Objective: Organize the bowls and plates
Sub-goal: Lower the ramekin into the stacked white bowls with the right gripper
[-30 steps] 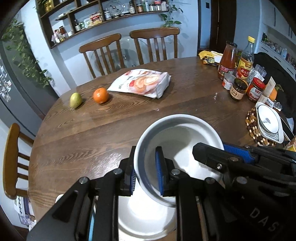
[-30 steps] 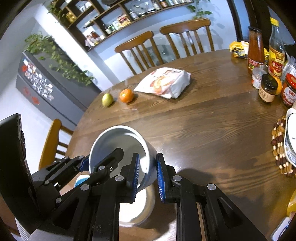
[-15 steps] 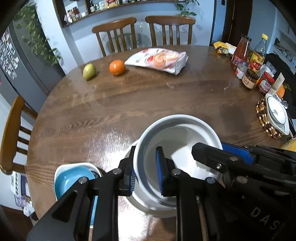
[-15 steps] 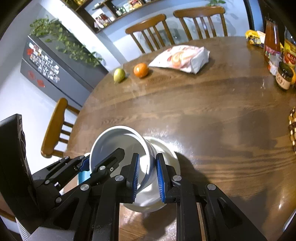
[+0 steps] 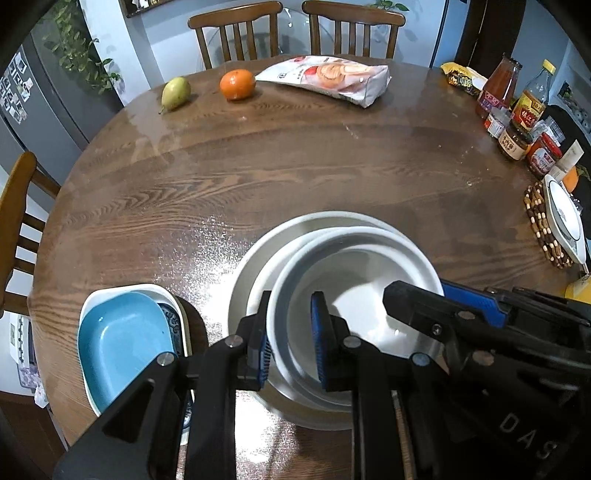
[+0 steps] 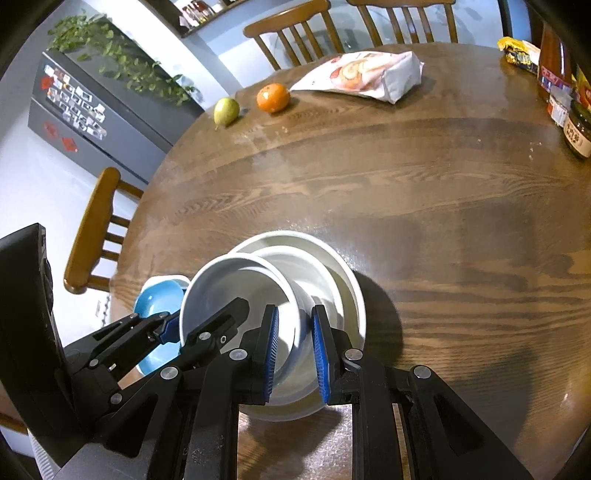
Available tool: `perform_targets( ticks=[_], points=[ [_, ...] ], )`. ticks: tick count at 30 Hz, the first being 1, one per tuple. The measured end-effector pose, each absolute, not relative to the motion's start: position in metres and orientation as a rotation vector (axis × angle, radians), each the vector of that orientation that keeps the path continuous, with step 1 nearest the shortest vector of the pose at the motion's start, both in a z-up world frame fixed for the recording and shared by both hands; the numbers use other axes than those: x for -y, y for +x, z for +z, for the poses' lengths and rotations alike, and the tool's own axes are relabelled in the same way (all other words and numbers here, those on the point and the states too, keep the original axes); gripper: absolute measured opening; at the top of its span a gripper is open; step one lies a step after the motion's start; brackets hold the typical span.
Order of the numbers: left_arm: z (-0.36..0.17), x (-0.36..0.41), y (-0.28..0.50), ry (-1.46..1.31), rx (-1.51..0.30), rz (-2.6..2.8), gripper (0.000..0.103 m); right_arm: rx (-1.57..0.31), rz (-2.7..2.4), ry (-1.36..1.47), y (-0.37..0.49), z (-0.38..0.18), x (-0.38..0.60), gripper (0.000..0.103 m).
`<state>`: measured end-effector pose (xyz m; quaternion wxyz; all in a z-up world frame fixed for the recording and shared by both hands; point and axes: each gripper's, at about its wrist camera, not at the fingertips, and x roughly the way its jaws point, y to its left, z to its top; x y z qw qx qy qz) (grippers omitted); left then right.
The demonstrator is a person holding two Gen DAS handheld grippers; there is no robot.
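Note:
A white bowl [image 5: 354, 273] is held by both grippers on opposite sides of its rim, above a larger white bowl [image 5: 255, 254] that stands on the round wooden table [image 5: 295, 166]. My left gripper [image 5: 290, 336] is shut on the near left rim. My right gripper [image 6: 293, 350] is shut on the right rim of the held bowl [image 6: 236, 284], which hangs tilted over the large bowl [image 6: 343, 269]. A blue dish [image 5: 118, 339] lies in a white dish at the left; the blue dish also shows in the right wrist view [image 6: 159, 299].
A pear [image 5: 176, 92], an orange [image 5: 237, 84] and a snack bag [image 5: 332, 79] lie at the far side. Bottles and jars [image 5: 517, 110] stand at the right edge, with a white plate [image 5: 565, 218] on a beaded trivet. Wooden chairs [image 5: 236, 33] surround the table.
Both grippers have carried the white bowl back toward the near edge and lowered it over the large bowl. The blue dish has come into view at the left.

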<state>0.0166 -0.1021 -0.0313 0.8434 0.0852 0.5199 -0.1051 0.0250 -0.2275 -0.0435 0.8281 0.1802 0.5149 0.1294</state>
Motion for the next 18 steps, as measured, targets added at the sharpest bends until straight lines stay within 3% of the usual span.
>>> perform_targets(
  ticks=[18],
  points=[
    [-0.045, 0.097, 0.023, 0.171, -1.135, -0.23, 0.017, -1.123, 0.257, 0.347, 0.032, -0.054, 0.219, 0.02]
  ],
)
